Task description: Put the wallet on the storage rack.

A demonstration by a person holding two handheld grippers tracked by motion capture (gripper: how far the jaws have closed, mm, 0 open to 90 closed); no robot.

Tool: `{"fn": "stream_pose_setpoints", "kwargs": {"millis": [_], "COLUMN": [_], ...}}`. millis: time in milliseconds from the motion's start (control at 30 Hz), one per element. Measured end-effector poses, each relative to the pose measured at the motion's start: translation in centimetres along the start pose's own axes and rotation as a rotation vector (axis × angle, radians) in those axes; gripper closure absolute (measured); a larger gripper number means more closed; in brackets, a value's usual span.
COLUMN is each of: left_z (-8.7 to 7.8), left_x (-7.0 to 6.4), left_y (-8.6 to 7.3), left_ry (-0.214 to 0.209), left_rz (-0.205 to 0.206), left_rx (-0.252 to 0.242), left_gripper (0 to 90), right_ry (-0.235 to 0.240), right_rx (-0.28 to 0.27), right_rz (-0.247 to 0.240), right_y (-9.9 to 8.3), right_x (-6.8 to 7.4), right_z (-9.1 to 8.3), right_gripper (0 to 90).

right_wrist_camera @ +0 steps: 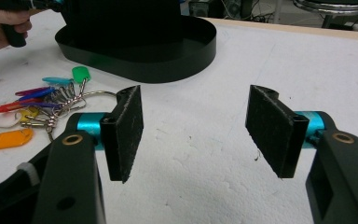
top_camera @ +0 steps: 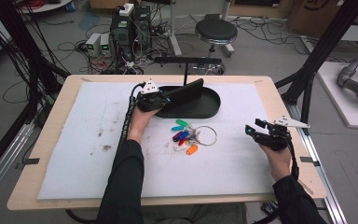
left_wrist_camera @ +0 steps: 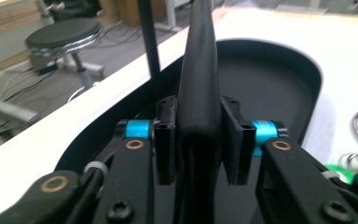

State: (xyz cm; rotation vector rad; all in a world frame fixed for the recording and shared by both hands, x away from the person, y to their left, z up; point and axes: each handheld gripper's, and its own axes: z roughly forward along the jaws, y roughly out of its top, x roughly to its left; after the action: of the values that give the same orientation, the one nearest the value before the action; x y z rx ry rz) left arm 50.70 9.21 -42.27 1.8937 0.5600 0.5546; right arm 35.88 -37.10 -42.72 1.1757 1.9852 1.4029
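Black and leathery, the wallet (left_wrist_camera: 199,88) looks soft and light. My left gripper (top_camera: 154,100) has its fingers (left_wrist_camera: 165,140) pinching its lower edge, holding it upright over the black tray (top_camera: 210,105). It may flop, so I'd grip low and firmly. Right gripper (right_wrist_camera: 196,135) hovers with fingers spread, near the keys (top_camera: 186,136).

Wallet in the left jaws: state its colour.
Black wallet, clearest in the left gripper view.
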Motion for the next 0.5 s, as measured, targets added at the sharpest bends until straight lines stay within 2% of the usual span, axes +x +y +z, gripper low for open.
{"fn": "stream_pose_setpoints", "kwargs": {"millis": [167, 233, 300, 333, 367, 500], "left_z": [0.1, 0.0, -0.1, -0.2, -0.2, -1.2], "left_x": [-0.4, -0.5, -0.6, -0.6, -0.6, -0.9], "left_y": [0.3, 0.5, 0.6, 0.7, 0.7, 1.4], "left_ry": [0.021, 0.045, 0.06, 0.068, 0.072, 0.093], "left_rz": [0.017, 0.008, -0.02, -0.025, -0.03, -0.024], "left_rx": [0.019, 0.024, 0.026, 0.031, 0.036, 0.046], "left_gripper": [64.9, 56.6, 44.7, 44.7, 36.8, 31.3], "right_ry": [-0.001, 0.0, 0.0, 0.0, -0.001, -0.002], "right_rx": [-0.001, -0.001, 0.0, 0.0, 0.001, 0.001], "right_rz": [-0.001, -0.001, 0.002, 0.002, 0.003, 0.002], "right_y": [0.0, 0.0, 0.0, 0.0, 0.0, 0.0], "right_x": [0.0, 0.0, 0.0, 0.0, 0.0, 0.0], "right_z": [0.0, 0.0, 0.0, 0.0, 0.0, -0.1], "right_gripper": [37.4, 37.4, 37.4, 37.4, 37.4, 37.4]}}
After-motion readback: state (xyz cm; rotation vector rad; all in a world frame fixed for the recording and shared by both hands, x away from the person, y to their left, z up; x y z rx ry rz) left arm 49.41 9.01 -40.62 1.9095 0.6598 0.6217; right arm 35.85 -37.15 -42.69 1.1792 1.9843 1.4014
